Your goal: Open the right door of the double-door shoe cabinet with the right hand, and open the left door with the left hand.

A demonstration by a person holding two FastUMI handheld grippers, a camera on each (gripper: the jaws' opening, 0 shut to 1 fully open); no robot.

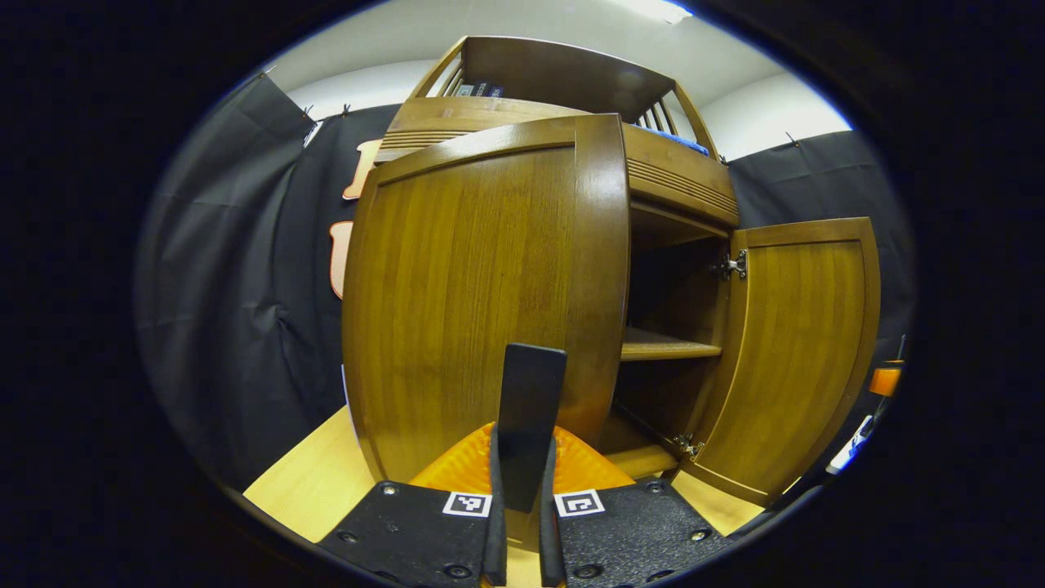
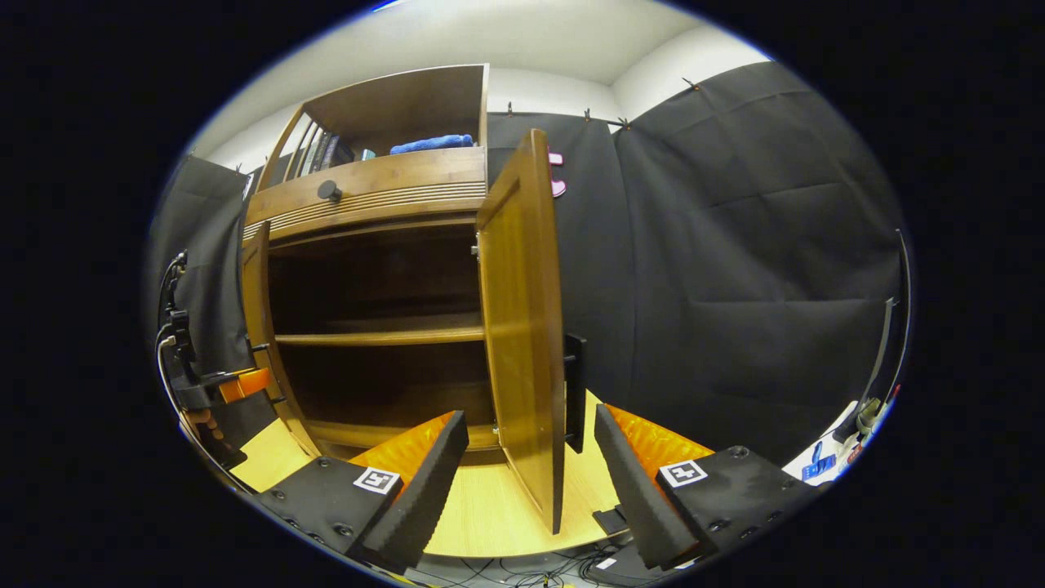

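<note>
Left hand-held gripper [image 1: 522,523]: clamped on left door [image 1: 473,294] handle [image 1: 531,408]. Right hand-held gripper [image 2: 531,482]: wide open, straddling right door [image 2: 522,327], gripping nothing. Risk: handle slipping mid-swing.

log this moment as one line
left hand-held gripper: shut on left handle | right hand-held gripper: open, straddling right door | both doors open

Left hand-held gripper [image 1: 522,523]: textured black plates with screws, square black-and-white marker tags (one per finger base), ribbed orange inserts. Right hand-held gripper [image 2: 522,478]: same build, one tag on each side.
</note>
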